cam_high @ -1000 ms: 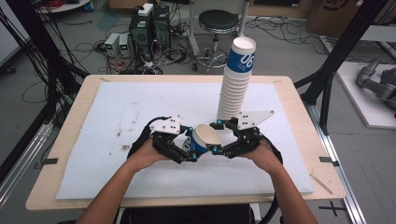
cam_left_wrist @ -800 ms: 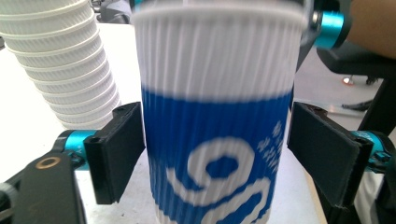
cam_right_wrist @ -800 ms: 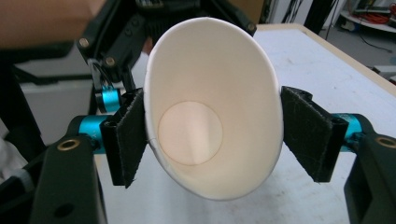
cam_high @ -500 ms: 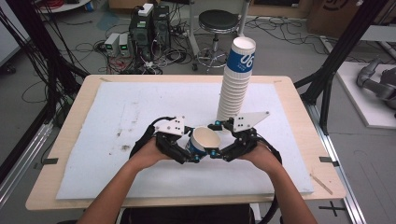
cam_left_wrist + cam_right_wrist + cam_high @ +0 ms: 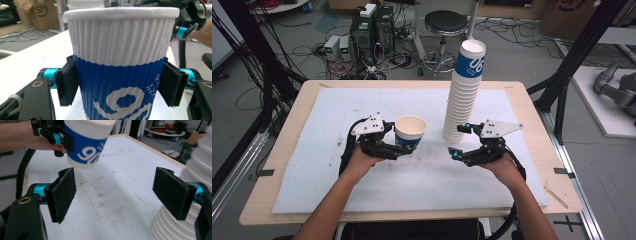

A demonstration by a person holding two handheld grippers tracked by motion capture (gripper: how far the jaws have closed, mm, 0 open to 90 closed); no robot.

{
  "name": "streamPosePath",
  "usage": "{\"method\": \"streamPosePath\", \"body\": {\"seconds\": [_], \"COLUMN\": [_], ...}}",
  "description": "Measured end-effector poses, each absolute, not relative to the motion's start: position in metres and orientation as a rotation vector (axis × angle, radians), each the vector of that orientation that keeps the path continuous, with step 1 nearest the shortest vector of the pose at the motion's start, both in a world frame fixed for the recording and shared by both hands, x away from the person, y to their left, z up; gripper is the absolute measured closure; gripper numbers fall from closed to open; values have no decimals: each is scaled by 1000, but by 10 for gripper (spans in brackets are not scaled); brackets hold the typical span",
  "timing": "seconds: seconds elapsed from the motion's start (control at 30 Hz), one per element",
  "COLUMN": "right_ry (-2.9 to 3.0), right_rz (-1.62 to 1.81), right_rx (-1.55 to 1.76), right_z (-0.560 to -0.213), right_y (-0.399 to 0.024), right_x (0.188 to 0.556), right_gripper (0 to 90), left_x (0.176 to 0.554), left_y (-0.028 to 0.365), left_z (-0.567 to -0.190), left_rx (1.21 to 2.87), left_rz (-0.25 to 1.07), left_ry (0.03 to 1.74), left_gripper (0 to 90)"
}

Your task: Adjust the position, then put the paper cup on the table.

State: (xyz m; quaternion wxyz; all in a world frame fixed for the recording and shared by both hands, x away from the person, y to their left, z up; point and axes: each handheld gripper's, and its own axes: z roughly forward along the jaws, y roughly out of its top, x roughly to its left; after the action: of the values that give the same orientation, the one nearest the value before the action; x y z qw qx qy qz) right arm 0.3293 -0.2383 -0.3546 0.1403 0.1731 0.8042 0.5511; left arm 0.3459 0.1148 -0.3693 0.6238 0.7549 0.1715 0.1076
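A single paper cup (image 5: 410, 132), white on top and blue below, is held upright just above the white mat by my left gripper (image 5: 404, 148), which is shut on its blue band. The left gripper view shows the cup (image 5: 121, 65) pressed between both pads. A tall stack of the same cups (image 5: 464, 92) stands on the mat right of centre. My right gripper (image 5: 460, 141) is open beside the foot of the stack, nothing between its pads. In the right gripper view the held cup (image 5: 86, 143) hangs at upper left and the stack (image 5: 185, 220) sits at right.
The white mat (image 5: 322, 165) covers most of the wooden table (image 5: 532, 125). Stains mark the mat near its middle (image 5: 100, 195). Beyond the table's far edge are a stool (image 5: 445, 22), computer boxes (image 5: 369, 25) and cables on the floor.
The two grippers have drawn apart. My left gripper carried the cup leftward; my right gripper let go of it, opened and moved right toward the foot of the stack.
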Motion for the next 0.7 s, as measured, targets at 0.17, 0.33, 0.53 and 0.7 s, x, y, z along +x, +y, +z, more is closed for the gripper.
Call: {"method": "streamPosePath", "body": {"seconds": [0.17,0.33,0.53,0.7], "right_ry": [2294,2291,2300,2294], "right_rz": [1563,1542,1561,1563], "right_rx": [567,594,572,599], "right_z": [-362,-367,-366,-368], "right_y": [-253,-255,-255,-257], "right_x": [328,329,327,328], "right_gripper": [193,193,193,193], "left_x": [345,344,345,346], "left_y": [124,132,139,145], "left_z": [-370,-372,-371,-372], "left_rx": [1685,1660,1634,1605], "left_rz": [285,306,322,331], "left_ry": [434,459,471,476], "left_gripper": [275,274,273,269]}}
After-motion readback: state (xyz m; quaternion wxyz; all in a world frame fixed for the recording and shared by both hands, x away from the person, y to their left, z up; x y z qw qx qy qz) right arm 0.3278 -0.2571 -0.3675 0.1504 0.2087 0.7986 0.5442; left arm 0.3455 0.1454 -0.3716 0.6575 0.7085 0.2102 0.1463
